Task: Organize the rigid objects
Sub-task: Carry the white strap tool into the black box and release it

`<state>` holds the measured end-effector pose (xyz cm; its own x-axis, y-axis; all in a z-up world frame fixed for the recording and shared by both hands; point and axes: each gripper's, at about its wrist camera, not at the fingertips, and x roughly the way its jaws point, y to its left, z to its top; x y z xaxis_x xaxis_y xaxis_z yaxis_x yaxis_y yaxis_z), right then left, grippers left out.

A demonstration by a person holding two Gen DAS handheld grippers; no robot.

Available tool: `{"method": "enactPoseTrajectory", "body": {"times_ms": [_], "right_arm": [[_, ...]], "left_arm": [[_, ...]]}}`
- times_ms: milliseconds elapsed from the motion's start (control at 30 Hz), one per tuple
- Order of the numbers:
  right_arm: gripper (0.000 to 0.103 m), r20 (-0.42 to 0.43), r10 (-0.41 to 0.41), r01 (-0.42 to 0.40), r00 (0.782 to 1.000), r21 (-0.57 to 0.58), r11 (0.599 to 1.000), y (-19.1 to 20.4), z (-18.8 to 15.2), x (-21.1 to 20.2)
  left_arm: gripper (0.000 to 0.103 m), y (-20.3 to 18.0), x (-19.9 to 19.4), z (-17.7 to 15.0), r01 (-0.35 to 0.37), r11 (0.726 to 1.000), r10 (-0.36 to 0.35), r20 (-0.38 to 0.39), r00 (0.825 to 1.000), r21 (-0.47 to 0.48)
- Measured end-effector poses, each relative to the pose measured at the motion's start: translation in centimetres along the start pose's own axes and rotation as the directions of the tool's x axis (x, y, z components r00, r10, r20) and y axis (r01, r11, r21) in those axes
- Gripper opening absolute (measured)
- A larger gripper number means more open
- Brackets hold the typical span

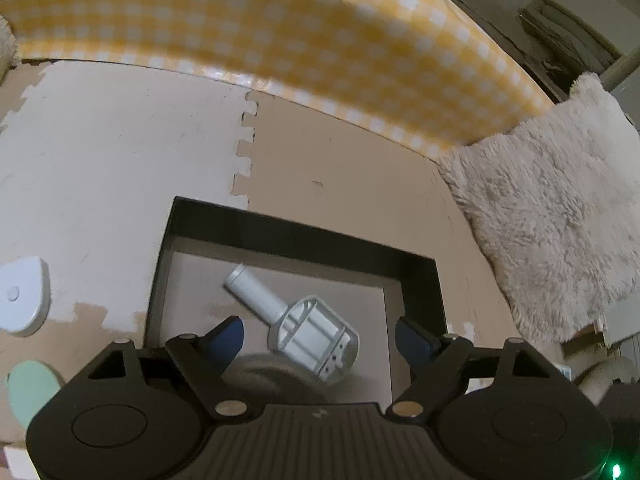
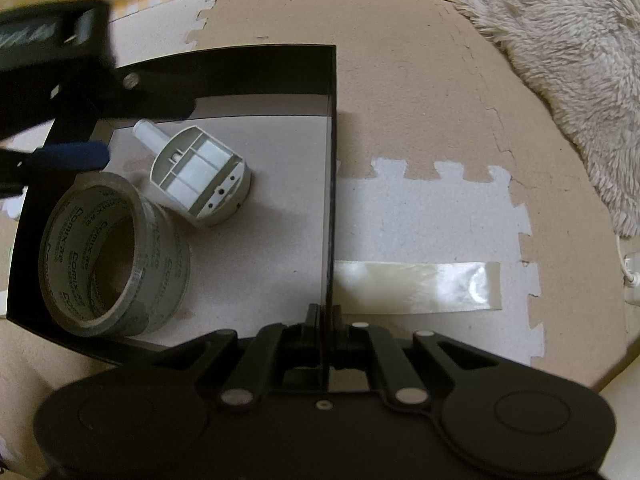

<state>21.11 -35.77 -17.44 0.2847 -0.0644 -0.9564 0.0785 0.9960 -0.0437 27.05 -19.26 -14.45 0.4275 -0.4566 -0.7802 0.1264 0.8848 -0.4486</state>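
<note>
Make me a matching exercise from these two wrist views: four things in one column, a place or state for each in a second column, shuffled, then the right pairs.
Things:
1. tape roll
2. white plastic part
3. right gripper
4. left gripper

Places or states:
A. open, over the black box
B. shut on the black box's wall
C. lies in the box, its tube end toward the far wall
D. lies in the box at its near corner, printed lettering on it

Pairs: 1-D, 2-C, 3-B, 4-A
</note>
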Motion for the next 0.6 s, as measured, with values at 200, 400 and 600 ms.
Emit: {"method": "enactPoseTrajectory", "body": {"times_ms": [200,400,600], "right_arm": [[0.004,0.0,0.001,-0.001,1.0,0.001,1.0,0.0,0.0,0.0],[0.004,0.001,0.003,-0.003,1.0,0.0,1.0,0.0,0.0,-0.1],[0.004,0.004,0.007,-0.007,1.0,0.0,1.0,-0.1,0.0,-0.1]], "left_arm": [[0.089,-0.2,-2.3,-0.5,0.011,0.999,-0.011,0.004,1.0,0.049],[0.098,-1.1,-4.8,-1.1,0.019,0.993,-0.021,0.021,1.0,0.12],[0.103,-1.0,-7.1,-2.2,0.003,0.978,-0.01,0.032,0.999,0.208]]}}
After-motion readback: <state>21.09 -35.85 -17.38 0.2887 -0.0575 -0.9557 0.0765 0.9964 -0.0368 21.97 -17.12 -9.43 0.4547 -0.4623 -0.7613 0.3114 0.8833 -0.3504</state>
